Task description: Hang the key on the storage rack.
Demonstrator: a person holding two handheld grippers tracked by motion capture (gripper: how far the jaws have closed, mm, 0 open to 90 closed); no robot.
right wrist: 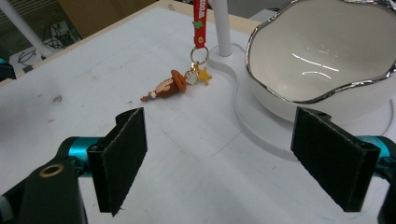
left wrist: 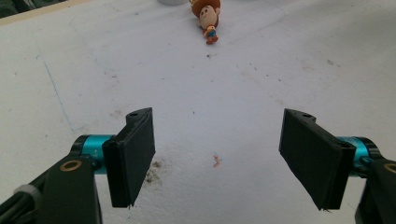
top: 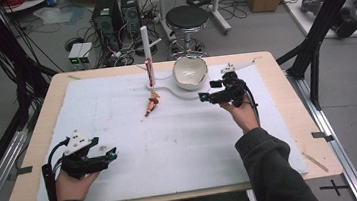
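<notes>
A small cowboy figure keychain (top: 153,104) (right wrist: 167,87) (left wrist: 208,17) lies on the white mat, joined by a gold ring and star to a red strap (right wrist: 200,21) that hangs from a white post (top: 146,48). Beside the post, a white bowl with a silver rim (top: 189,72) (right wrist: 322,56) rests on the white stand base (right wrist: 261,126). My right gripper (top: 208,96) (right wrist: 224,163) hovers just right of the bowl, open and empty. Near the mat's front left my left gripper (top: 113,153) (left wrist: 219,156) is open too, with nothing between its jaws.
The white mat (top: 171,146) covers most of the wooden table (top: 288,114). A black stool (top: 186,18) and computer towers (top: 107,17) stand on the floor behind the table. Black frame struts (top: 324,20) rise at the right.
</notes>
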